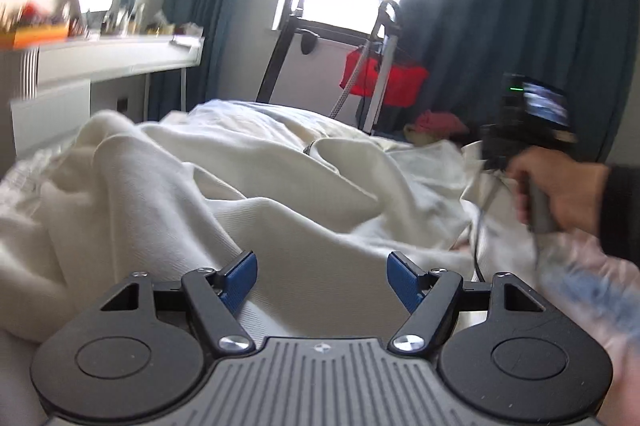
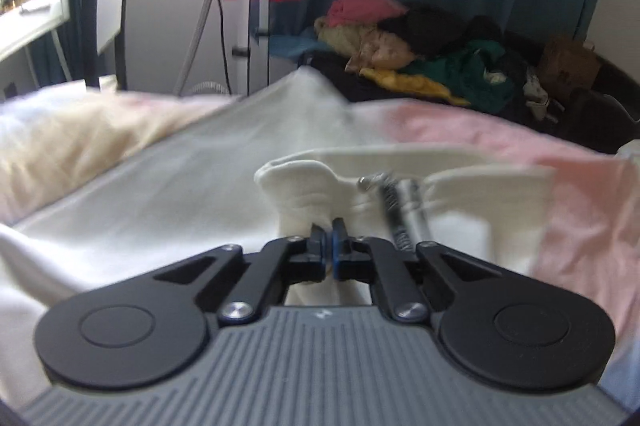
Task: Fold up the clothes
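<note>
Left gripper: jaws wide, above cream garment. Right gripper: clamped on garment's hem, near zipper.

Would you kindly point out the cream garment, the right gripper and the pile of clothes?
cream garment (image 1: 224, 194): left wrist view, on its rumpled middle folds.
right gripper (image 2: 329, 226): right wrist view, between its fingertips, shut on cloth.
pile of clothes (image 2: 420, 54): right wrist view, on its middle.
</note>
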### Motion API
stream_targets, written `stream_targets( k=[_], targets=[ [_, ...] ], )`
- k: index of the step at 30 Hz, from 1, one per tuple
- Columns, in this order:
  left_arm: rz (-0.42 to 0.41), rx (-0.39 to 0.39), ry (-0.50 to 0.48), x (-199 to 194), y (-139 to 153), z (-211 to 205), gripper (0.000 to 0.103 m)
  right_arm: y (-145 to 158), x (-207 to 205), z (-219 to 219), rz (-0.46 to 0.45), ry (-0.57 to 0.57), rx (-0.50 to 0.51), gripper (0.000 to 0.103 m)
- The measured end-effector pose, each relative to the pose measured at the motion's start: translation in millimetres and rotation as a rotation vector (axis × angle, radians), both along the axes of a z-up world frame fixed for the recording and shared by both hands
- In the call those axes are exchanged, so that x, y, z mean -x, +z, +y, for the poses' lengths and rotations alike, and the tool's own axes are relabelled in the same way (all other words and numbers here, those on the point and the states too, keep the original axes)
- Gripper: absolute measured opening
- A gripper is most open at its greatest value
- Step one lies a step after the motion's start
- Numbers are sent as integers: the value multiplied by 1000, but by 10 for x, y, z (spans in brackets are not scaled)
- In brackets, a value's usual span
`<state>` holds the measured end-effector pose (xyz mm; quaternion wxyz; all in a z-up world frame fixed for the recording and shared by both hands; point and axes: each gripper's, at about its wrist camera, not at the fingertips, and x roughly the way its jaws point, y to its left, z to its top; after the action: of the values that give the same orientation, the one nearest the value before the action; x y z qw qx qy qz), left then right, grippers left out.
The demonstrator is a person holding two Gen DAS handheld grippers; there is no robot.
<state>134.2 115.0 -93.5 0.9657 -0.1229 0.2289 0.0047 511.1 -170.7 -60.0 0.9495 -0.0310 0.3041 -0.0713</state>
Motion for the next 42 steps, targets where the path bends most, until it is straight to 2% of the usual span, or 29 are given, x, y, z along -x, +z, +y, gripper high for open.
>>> stream_targets(
  k=[2, 7, 10, 12, 14, 17, 20, 25, 29, 30, 32, 33, 34, 36, 37, 39, 41, 42],
  targets=[
    [15, 51, 18, 33, 32, 65, 74, 317, 231, -180, -58, 1, 1, 5],
    [37, 84, 29, 186, 129, 157, 74, 1090, 1092, -968, -186, -79, -118, 5],
    [50, 100, 29, 325, 202, 206, 74, 1310, 1783, -1535, -250, -148, -190, 5],
    [52, 101, 29, 444, 256, 235, 74, 1262, 2263, -1945, -273, -210, -261, 5],
    [48, 85, 34, 569, 306, 252, 74, 1095, 2656, -2306, -225, -274, -312, 5],
    [59, 69, 43, 731, 374, 278, 76, 742, 3192, -2722, -159, -349, -381, 5],
    [87, 68, 57, 858, 433, 307, 78, 274, 3633, -3030, -87, -428, -532, 5],
    [164, 138, 106, 975, 488, 538, 81, -393, 4090, -3182, 17, -527, -793, 8],
    [272, 258, 124, 921, 453, 840, 82, -505, 4281, -3222, -31, -526, -959, 11],
    [305, 310, 142, 900, 423, 951, 82, -514, 4319, -3237, -39, -518, -979, 15],
    [357, 410, 226, 879, 368, 1189, 82, -584, 4388, -3292, -72, -523, -1061, 44],
    [365, 421, 244, 864, 370, 1282, 82, -615, 4404, -3297, -81, -537, -1088, 71],
    [372, 430, 262, 848, 372, 1375, 82, -644, 4417, -3296, -89, -552, -1111, 77],
    [373, 426, 283, 817, 387, 1536, 82, -673, 4351, -3263, -77, -521, -1122, 76],
    [366, 411, 286, 801, 400, 1605, 82, -658, 4311, -3251, -78, -514, -1093, 76],
    [364, 469, 299, 791, 338, 1661, 83, -619, 4227, -3239, -83, -513, -1011, 72],
    [361, 528, 313, 781, 275, 1717, 85, -583, 4139, -3241, -91, -522, -914, 60],
    [360, 558, 320, 776, 243, 1745, 85, -611, 4086, -3271, -82, -518, -915, 48]
  ],
)
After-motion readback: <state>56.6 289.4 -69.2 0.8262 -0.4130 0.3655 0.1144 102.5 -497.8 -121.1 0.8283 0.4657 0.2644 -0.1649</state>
